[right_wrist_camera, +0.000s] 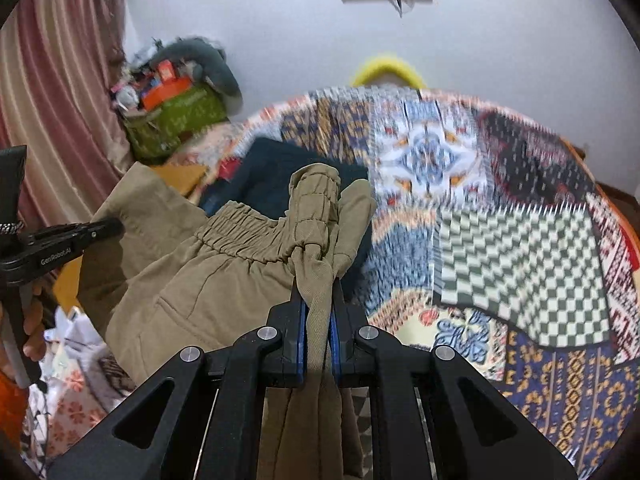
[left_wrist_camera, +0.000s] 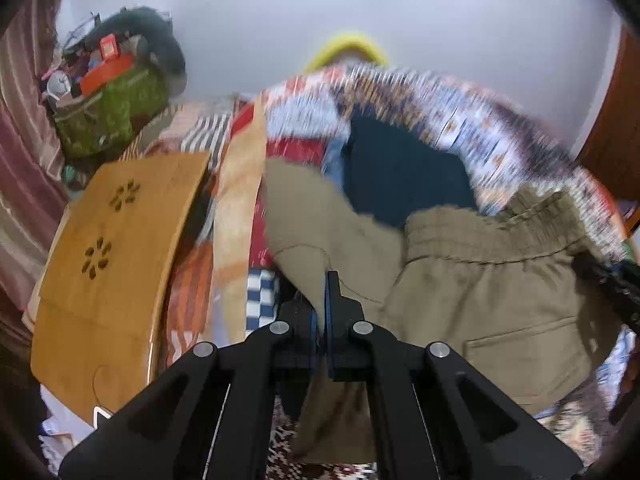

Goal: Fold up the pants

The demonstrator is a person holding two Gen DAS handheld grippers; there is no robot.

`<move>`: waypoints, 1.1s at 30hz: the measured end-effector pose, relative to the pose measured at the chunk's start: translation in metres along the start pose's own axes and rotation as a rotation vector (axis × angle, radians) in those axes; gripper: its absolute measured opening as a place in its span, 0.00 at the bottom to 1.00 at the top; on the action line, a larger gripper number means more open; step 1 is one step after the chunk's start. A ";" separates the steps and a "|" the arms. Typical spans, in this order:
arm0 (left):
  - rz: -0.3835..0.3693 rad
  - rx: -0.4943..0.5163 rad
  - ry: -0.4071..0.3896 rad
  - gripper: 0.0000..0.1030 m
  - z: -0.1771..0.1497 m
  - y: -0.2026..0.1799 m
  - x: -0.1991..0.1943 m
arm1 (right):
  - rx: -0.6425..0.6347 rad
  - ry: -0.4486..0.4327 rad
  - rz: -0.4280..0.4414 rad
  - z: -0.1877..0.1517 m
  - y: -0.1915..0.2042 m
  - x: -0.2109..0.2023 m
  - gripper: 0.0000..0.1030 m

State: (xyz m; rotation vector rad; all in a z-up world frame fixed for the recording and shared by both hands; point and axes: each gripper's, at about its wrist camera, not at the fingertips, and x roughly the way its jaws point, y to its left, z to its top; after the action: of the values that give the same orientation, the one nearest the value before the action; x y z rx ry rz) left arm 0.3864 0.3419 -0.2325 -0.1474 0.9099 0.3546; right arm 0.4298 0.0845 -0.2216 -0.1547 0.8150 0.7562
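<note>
— Where are the khaki pants [right_wrist_camera: 192, 276]?

— Held up over the bed's patchwork bedspread [right_wrist_camera: 516, 240], above a dark folded garment [right_wrist_camera: 276, 164]. The right gripper [right_wrist_camera: 318, 292] has its fingers [right_wrist_camera: 298, 320] clamped on a bunched fold beside the elastic waistband, cloth rising past the tips and hanging below them.

— And the left gripper [left_wrist_camera: 320, 296]?

— Its fingers [left_wrist_camera: 334, 300] are pressed together on the edge of the fabric, which spreads ahead of them and to their right; the pinch looks thin, though blur makes that hard to judge. A wooden board [left_wrist_camera: 108, 264] lies to the left.
</note>
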 end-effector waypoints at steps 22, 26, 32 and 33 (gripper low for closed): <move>-0.088 0.029 -0.110 0.36 -0.042 -0.004 -0.141 | -0.085 -0.125 0.010 -0.020 0.036 -0.120 0.21; -0.147 0.034 -0.227 0.36 -0.052 -0.011 -0.216 | -0.103 -0.228 0.041 -0.022 0.054 -0.174 0.21; -0.169 0.022 -0.410 0.36 -0.082 -0.019 -0.318 | -0.171 -0.416 0.037 -0.038 0.088 -0.258 0.21; -0.171 0.015 -0.443 0.36 -0.089 -0.020 -0.335 | -0.182 -0.444 0.034 -0.043 0.094 -0.270 0.21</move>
State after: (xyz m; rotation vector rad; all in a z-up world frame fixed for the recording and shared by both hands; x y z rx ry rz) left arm 0.1394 0.2192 -0.0219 -0.1245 0.4578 0.2085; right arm 0.2213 -0.0124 -0.0461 -0.1291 0.3276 0.8576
